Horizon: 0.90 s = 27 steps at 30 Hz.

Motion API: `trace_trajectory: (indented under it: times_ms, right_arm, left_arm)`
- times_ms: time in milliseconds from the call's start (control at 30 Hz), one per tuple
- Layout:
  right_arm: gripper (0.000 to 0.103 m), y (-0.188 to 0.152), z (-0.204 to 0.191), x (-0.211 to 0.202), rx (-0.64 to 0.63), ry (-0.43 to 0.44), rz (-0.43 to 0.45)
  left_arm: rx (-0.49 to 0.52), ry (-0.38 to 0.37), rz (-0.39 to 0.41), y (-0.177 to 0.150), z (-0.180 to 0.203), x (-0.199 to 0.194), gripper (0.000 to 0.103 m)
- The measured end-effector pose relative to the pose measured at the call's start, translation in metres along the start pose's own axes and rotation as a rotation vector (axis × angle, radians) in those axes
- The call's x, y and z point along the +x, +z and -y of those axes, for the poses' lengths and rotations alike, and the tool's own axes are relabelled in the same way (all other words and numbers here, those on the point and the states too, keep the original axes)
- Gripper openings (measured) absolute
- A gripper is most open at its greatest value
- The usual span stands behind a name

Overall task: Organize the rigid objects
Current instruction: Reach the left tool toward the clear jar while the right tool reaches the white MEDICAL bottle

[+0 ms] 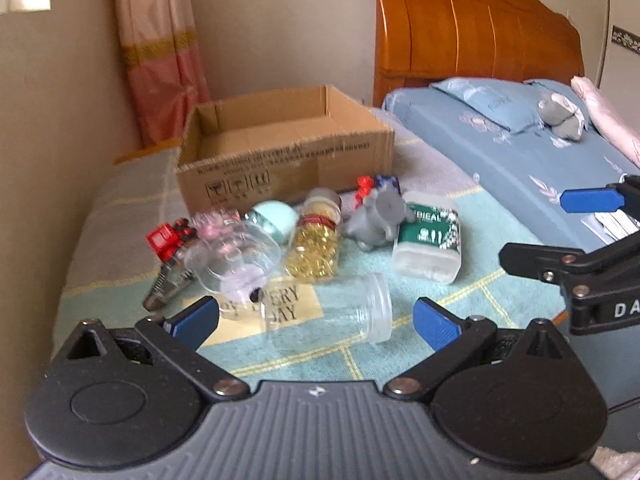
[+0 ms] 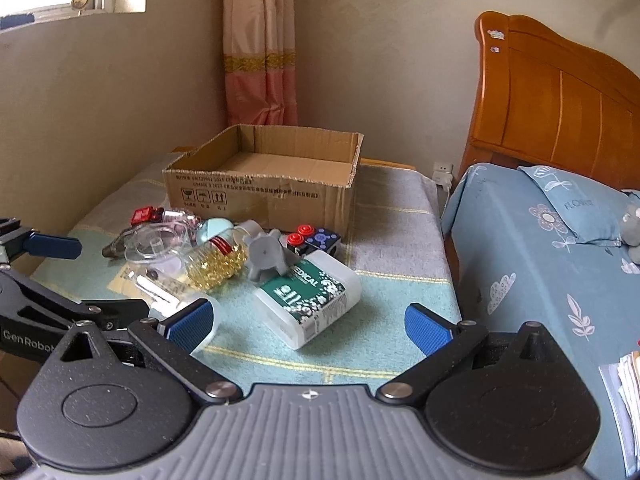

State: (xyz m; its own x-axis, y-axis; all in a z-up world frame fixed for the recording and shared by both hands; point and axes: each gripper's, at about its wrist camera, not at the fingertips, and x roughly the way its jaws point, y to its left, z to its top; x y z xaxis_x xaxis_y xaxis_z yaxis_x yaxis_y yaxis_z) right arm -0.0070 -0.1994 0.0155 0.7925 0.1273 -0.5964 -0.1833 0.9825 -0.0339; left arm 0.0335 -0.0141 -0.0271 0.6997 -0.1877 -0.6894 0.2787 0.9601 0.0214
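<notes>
An open, empty cardboard box point(image 1: 280, 160) point(image 2: 264, 184) stands at the back of a towel-covered table. In front of it lies a cluster: a clear plastic jar point(image 1: 344, 312) on its side, a jar of golden capsules point(image 1: 316, 240) point(image 2: 216, 260), a grey toy point(image 1: 378, 216) point(image 2: 266, 258), a white medical box with a green label point(image 1: 428, 236) point(image 2: 312, 292), a mint ball point(image 1: 274, 218), a clear lid point(image 1: 232, 260), a red toy point(image 1: 166, 238). My left gripper point(image 1: 316, 320) is open around the clear jar. My right gripper point(image 2: 310, 324) is open just before the medical box.
A bed with blue sheets point(image 2: 540, 260) and a wooden headboard point(image 2: 552, 100) stands to the right. A wall and a curtain point(image 2: 260, 60) lie behind the table. Red-and-blue toy pieces point(image 2: 316, 238) sit by the carton. Papers point(image 2: 624, 384) lie at the right edge.
</notes>
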Motion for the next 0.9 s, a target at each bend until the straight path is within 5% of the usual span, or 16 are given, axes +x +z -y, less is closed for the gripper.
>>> trace_trajectory:
  times_ms: [533, 900]
  right_arm:
    - [0.103, -0.010, 0.030, 0.045, -0.119, 0.181, -0.035]
    - [0.103, 0.025, 0.054, 0.102, -0.135, 0.372, -0.049]
  left_arm:
    - [-0.016, 0.000, -0.155, -0.003, -0.001, 0.059, 0.102]
    - [-0.027, 0.000, -0.190, -0.009, -0.005, 0.062, 0.102]
